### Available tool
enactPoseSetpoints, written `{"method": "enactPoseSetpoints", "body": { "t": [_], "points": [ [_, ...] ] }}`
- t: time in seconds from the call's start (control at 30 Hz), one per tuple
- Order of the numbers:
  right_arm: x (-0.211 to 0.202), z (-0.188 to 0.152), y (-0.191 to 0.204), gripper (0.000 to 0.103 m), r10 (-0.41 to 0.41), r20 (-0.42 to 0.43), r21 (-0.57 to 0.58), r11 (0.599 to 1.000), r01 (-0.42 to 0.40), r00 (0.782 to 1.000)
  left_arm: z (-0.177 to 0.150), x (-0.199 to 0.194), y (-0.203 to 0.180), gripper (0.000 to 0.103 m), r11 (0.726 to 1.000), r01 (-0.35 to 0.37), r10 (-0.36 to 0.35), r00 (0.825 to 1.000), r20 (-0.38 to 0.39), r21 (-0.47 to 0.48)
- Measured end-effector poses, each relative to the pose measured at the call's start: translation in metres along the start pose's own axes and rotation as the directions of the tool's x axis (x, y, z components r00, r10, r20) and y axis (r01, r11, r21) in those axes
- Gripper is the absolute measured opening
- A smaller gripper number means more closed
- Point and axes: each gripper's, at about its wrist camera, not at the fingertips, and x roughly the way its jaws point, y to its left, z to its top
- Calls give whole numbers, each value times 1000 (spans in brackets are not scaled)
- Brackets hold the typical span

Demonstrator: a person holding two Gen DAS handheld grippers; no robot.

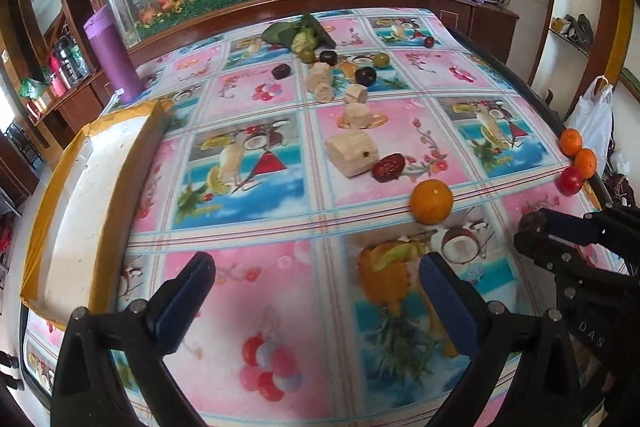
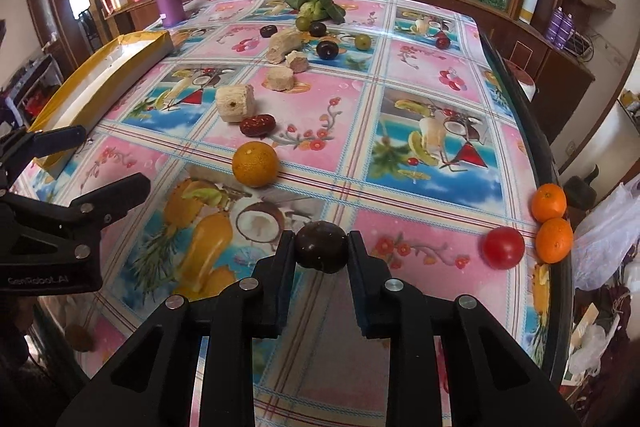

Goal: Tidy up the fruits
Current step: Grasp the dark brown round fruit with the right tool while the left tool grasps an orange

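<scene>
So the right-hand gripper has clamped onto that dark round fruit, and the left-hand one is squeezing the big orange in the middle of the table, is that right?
Not quite. The right gripper is indeed shut on the dark round fruit, but the left gripper holds nothing: the left wrist view shows its jaws wide open over the tablecloth, and the big orange sits untouched ahead of it.
</scene>
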Motion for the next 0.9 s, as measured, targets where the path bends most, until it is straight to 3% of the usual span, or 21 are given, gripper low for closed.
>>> {"method": "enactPoseSetpoints", "body": {
  "t": [0.23, 0.33, 0.37, 0.43, 0.47, 0.5, 0.6, 0.9],
  "points": [
    [-6, -10, -20, 25, 1, 2, 25, 1000, -1, 1000, 24, 23, -32, 103, 992, 112, -116, 990, -76, -56],
    [-8, -12, -26, 25, 10, 7, 28, 1000, -10, 1000, 30, 31, -46, 101, 995, 92, -95, 992, -80, -47],
    [-9, -12, -27, 25, 15, 8, 29, 999, -15, 1000, 30, 35, -49, 98, 995, 85, -89, 992, -90, -48],
    [-10, -13, -28, 25, 24, 11, 27, 999, -25, 1000, 31, 43, -52, 77, 994, 91, -98, 988, -120, -60],
    [-11, -13, -29, 25, 29, 13, 23, 999, -29, 1000, 32, 49, -52, 73, 995, 76, -85, 987, -140, -67],
    [-11, -13, -29, 25, 32, 15, 21, 999, -32, 999, 32, 55, -52, 59, 994, 80, -92, 983, -158, -79],
    [-12, -14, -31, 25, 48, 18, 19, 999, -48, 999, 30, 50, -50, 35, 991, 103, -114, 985, -133, -89],
    [-14, -15, -26, 25, 79, 42, -13, 997, -78, 996, 7, 26, -11, 34, 973, 143, -167, 979, -121, -181]
  ]
}}
